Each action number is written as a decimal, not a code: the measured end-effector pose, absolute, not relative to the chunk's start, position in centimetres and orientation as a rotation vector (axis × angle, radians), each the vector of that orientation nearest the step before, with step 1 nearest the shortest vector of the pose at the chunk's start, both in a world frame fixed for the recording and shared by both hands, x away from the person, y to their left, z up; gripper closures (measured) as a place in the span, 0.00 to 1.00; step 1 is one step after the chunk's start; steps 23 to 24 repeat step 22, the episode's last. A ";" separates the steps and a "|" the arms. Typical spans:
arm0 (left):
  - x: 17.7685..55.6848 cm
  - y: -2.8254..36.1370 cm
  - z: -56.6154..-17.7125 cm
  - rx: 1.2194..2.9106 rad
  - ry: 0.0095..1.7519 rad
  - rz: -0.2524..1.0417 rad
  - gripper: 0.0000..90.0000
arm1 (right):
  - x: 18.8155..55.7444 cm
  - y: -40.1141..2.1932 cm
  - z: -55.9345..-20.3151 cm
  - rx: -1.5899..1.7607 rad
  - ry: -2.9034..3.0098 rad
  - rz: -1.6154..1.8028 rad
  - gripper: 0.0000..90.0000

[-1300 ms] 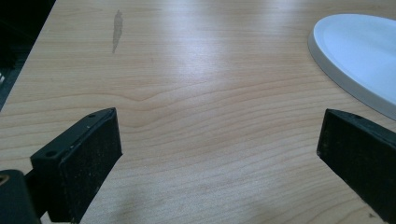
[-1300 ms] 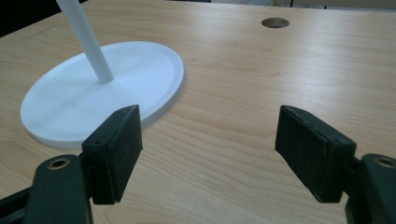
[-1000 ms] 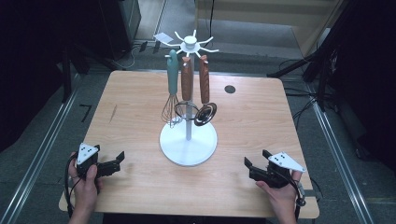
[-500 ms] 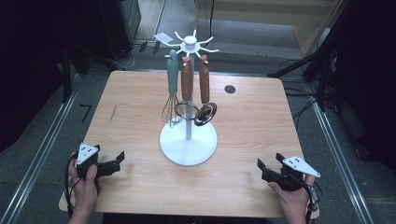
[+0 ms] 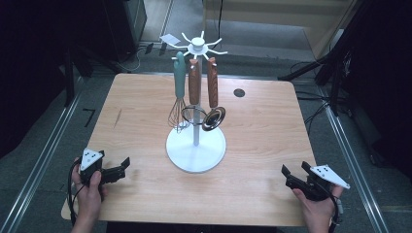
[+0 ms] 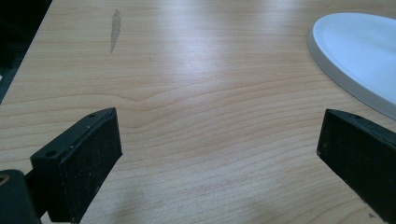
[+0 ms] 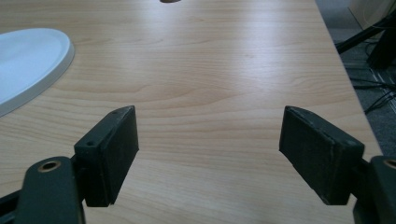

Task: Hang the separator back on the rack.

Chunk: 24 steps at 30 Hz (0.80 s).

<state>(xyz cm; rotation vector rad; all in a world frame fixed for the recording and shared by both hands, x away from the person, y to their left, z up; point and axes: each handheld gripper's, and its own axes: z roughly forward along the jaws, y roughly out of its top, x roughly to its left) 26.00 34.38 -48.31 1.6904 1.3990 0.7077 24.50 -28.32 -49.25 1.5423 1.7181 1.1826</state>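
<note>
A white utensil stand [image 5: 196, 145] with a round base rises from the middle of the wooden table [image 5: 262, 126]. From its top hooks hang a teal-handled whisk [image 5: 180, 92], a wood-handled utensil with a wire ring [image 5: 194, 94] and a wood-handled ladle [image 5: 213, 104]. My left gripper [image 5: 124, 164] rests low at the table's front left, open and empty; its own view [image 6: 219, 158] has bare wood between the jaws and the stand's base [image 6: 359, 60] at the right. My right gripper [image 5: 293, 170] sits at the front right, open and empty [image 7: 208, 149].
A small dark round spot [image 5: 238, 92] marks the table's far right part. A dark smudge [image 5: 117, 118] lies on the wood at the left. Black equipment, stands and cables surround the table on the floor; metal rails [image 5: 43, 160] run along both sides.
My right gripper has drawn back toward the table's front right edge, a little rightward. The left gripper and the stand have stayed put.
</note>
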 end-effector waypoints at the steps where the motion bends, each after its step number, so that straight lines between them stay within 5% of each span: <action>1: 26.0 34.4 -48.3 1.686 1.402 0.706 0.00 | 24.4 -28.6 -49.3 1.542 1.715 1.173 0.23; 24: 26.1 34.4 -48.3 1.689 1.400 0.695 0.00 | 24.6 -29.3 -50.5 1.594 1.708 1.144 0.23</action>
